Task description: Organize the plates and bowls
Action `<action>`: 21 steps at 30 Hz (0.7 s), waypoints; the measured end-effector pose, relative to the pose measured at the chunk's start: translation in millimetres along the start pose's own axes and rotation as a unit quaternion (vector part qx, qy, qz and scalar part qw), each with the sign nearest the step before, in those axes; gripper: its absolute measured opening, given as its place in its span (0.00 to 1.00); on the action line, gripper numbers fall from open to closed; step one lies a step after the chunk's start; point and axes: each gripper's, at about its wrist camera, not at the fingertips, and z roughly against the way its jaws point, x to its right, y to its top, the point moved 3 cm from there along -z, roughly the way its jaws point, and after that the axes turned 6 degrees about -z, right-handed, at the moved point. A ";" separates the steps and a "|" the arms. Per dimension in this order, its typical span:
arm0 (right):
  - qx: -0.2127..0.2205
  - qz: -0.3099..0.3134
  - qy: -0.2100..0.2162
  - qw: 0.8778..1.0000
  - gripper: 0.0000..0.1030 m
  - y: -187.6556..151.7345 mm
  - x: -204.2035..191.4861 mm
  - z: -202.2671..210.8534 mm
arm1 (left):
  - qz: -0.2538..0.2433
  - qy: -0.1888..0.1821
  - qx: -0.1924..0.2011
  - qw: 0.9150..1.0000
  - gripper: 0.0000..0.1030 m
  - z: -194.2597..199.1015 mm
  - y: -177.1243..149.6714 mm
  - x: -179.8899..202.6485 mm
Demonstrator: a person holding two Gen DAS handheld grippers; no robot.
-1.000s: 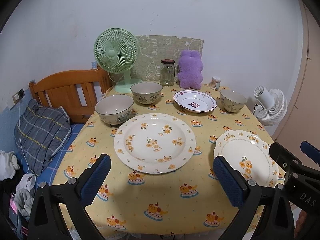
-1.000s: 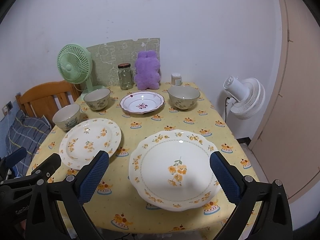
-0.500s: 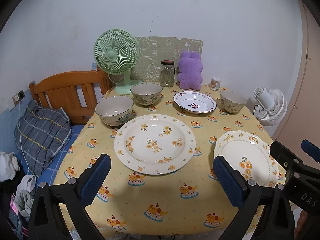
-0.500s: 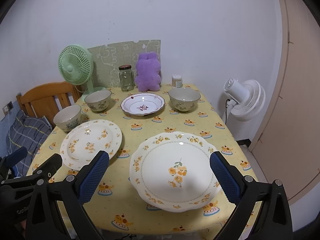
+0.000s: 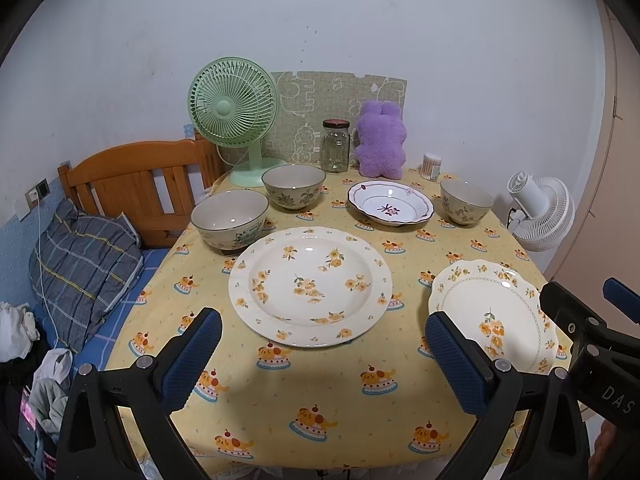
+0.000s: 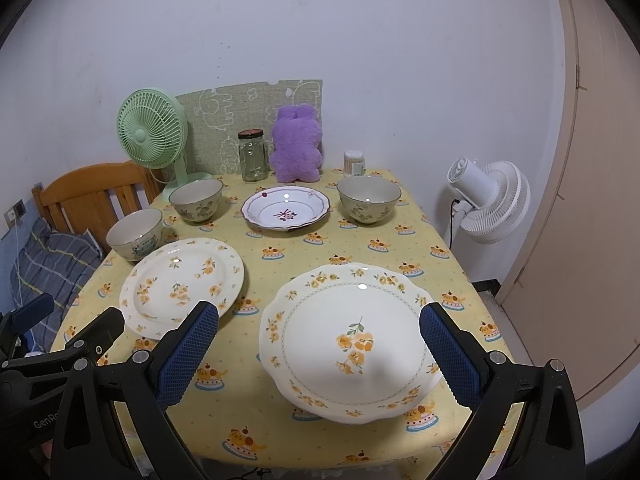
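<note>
A large round plate with orange flowers lies left of centre on the yellow tablecloth; it also shows in the right wrist view. A scalloped plate with orange flowers lies front right, also in the left wrist view. A small purple-patterned plate sits at the back between bowls. Three bowls stand: one at the left, one back centre, one back right. My left gripper is open and empty above the near table edge. My right gripper is open and empty over the scalloped plate's near side.
A green fan, a glass jar, a purple plush and a cotton swab tub line the back by the wall. A wooden headboard and bed are left, a white fan right.
Both grippers have drifted very slightly; the view is nearly the same. The dishes have not moved.
</note>
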 end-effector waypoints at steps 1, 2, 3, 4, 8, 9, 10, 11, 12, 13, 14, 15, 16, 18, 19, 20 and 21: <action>0.000 0.000 -0.001 1.000 0.99 0.3 0.2 0.3 | 0.000 0.000 0.000 1.000 0.99 0.0 0.0 0.0; 0.000 0.000 -0.001 1.000 0.99 0.2 0.3 0.4 | 0.000 0.000 0.000 1.000 0.99 0.1 0.1 0.1; 0.000 0.001 -0.002 1.000 0.99 -0.1 0.0 0.2 | 0.000 0.000 0.000 1.000 0.99 0.0 0.0 0.2; 0.001 0.001 -0.002 1.000 0.99 0.0 0.1 0.4 | 0.000 0.000 0.000 1.000 0.99 0.1 0.1 0.2; 0.001 0.001 -0.006 1.000 0.99 0.2 -0.7 0.0 | 0.000 -0.001 0.000 1.000 0.99 -0.4 -0.2 -0.1; 0.002 0.002 -0.007 1.000 0.99 0.4 -1.1 0.1 | -0.001 -0.001 0.000 1.000 0.99 -1.2 -0.8 -0.2; 0.002 0.002 -0.007 1.000 0.99 0.7 -0.8 -0.1 | 0.000 -0.001 0.000 1.000 0.99 -1.1 -0.7 -0.1; 0.001 0.002 -0.006 1.000 0.99 0.4 -0.9 0.0 | 0.000 -0.001 0.000 1.000 0.99 -1.1 -0.8 -0.4; 0.001 0.002 -0.006 1.000 0.99 0.5 -0.8 0.0 | 0.000 -0.001 0.000 1.000 0.99 -1.1 -0.7 0.2; 0.002 0.002 -0.006 1.000 0.99 0.2 -0.9 0.1 | 0.000 -0.001 0.000 1.000 0.99 -1.1 -0.7 0.3; 0.002 0.002 -0.006 1.000 0.99 0.2 -1.0 0.1 | -0.001 -0.001 0.001 1.000 0.99 -1.2 -0.7 0.1; 0.001 0.002 -0.006 1.000 0.99 0.2 -1.0 0.0 | -0.001 -0.001 0.000 1.000 0.99 -1.2 -0.6 0.4; 0.001 0.002 -0.007 1.000 0.99 0.5 -0.7 -0.2 | -0.001 -0.001 0.000 1.000 0.99 -1.2 -0.6 0.5; 0.001 0.002 -0.007 1.000 0.99 0.3 -2.0 -0.4 | -0.001 0.000 0.001 1.000 0.99 -1.2 -0.6 0.6; 0.001 0.002 -0.007 1.000 0.99 0.7 -1.8 -0.5 | -0.001 -0.001 0.001 1.000 0.99 -1.2 -0.7 0.1; 0.001 0.002 -0.008 1.000 0.99 0.9 -2.9 -0.8 | -0.001 -0.002 0.001 1.000 0.99 -1.5 -0.8 0.0; 0.001 0.002 -0.008 1.000 0.99 1.3 -3.2 -1.0 | -0.002 -0.003 0.001 1.000 0.99 -2.4 -0.1 -2.6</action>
